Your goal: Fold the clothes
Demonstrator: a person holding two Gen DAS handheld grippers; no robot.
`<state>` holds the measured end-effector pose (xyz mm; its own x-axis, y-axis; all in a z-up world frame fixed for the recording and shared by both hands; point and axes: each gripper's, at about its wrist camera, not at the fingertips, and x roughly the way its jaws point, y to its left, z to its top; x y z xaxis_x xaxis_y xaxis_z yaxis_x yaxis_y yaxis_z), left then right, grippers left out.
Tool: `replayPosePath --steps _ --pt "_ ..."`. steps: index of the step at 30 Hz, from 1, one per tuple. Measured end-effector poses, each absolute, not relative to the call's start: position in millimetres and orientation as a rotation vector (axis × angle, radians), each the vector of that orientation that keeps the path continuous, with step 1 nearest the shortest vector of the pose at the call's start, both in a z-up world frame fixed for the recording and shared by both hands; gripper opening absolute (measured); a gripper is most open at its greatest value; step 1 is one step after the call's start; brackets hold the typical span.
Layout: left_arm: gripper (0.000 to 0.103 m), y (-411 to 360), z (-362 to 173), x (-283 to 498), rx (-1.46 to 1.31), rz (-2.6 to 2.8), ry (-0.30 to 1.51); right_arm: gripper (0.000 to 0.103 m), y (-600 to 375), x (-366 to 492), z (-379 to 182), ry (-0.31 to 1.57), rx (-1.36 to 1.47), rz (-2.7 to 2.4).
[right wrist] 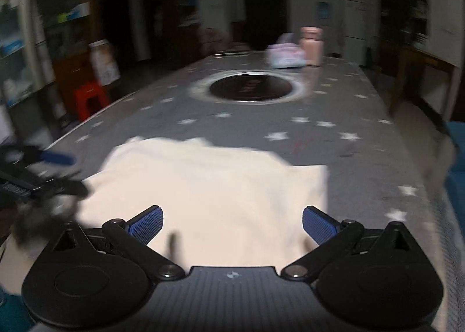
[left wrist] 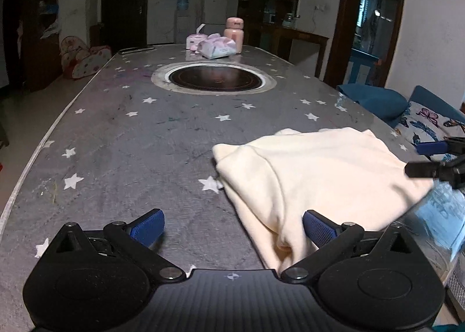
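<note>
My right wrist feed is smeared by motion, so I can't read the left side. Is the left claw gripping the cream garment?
Observer: No. The left claw is open. Only one blue pad is over the cream garment; the other is over bare table.
Operator: Is the garment's left edge flat?
Observer: No, it shows stacked folded layers there, with a rounded fold nearest the claw.
Operator: What's beyond the table's right side?
Observer: A butterfly-print cushion on blue seating.
</note>
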<state>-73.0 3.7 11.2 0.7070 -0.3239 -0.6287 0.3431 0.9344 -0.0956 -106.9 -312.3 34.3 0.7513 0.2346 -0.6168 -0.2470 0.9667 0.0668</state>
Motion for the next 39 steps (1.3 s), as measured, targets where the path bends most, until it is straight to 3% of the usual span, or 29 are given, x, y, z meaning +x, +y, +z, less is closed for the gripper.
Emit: replayPosePath --steps 6,12,20,32,39 --pt "0.103 4 10 -72 0.015 -0.37 0.705 0.103 -361 -86 9 0.817 0.133 0.073" --pt "0.103 10 27 -72 0.0 -0.382 0.656 0.103 -358 -86 11 0.816 0.126 0.101" --pt "0.103 11 9 -56 -0.017 -0.358 0.769 0.103 -329 -73 30 0.758 0.074 0.208" --pt "0.103 3 15 -48 -0.008 -0.353 0.781 0.103 -273 -63 38 0.703 -0.1 0.31" --pt "0.103 -6 11 -37 0.001 -0.332 0.824 0.103 -251 -43 19 0.767 -0.109 0.35"
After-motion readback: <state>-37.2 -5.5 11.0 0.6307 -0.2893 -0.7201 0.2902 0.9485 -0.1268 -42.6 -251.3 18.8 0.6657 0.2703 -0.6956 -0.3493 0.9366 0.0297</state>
